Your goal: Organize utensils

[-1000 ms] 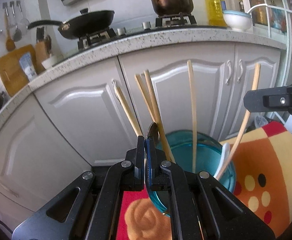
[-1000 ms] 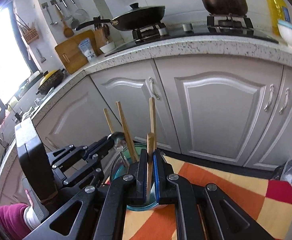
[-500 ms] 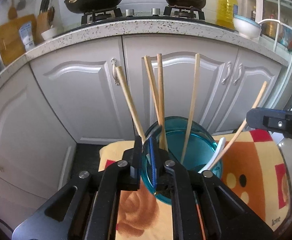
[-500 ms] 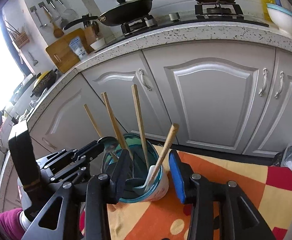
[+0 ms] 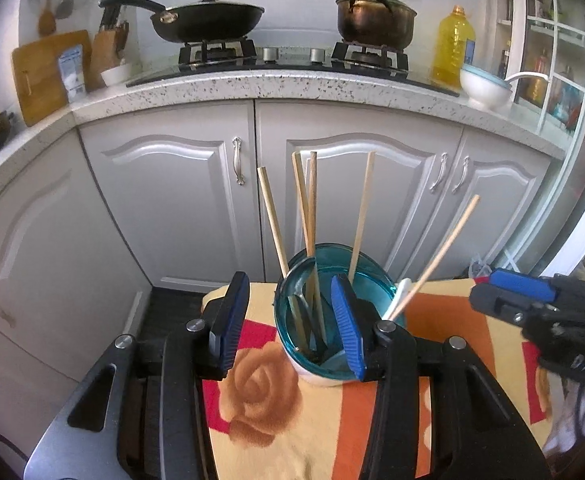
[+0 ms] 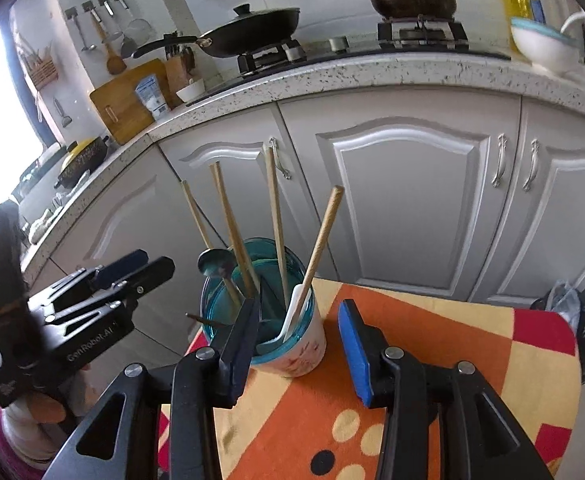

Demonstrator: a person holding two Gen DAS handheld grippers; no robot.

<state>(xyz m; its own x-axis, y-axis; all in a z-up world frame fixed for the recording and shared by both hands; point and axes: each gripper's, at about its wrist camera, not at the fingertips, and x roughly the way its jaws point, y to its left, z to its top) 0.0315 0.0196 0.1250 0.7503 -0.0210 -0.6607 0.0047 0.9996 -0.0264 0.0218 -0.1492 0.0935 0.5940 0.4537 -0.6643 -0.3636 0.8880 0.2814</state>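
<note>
A blue-rimmed utensil cup stands on a patterned cloth. Several wooden chopsticks stand in it, along with a metal spoon and a white spoon. My left gripper is open and empty, its jaws on either side of the cup's near rim. My right gripper is open and empty, just in front of the cup. Each gripper also shows in the other view, the left gripper left of the cup and the right gripper right of it.
The orange, yellow and red cloth covers a small table in front of grey kitchen cabinets. On the counter above are a black pan, a pot, an oil bottle and a white bowl.
Both grippers have opened: the left let go of the metal spoon, the right let go of a chopstick, both now in the cup. Both grippers have pulled back from the cup.
</note>
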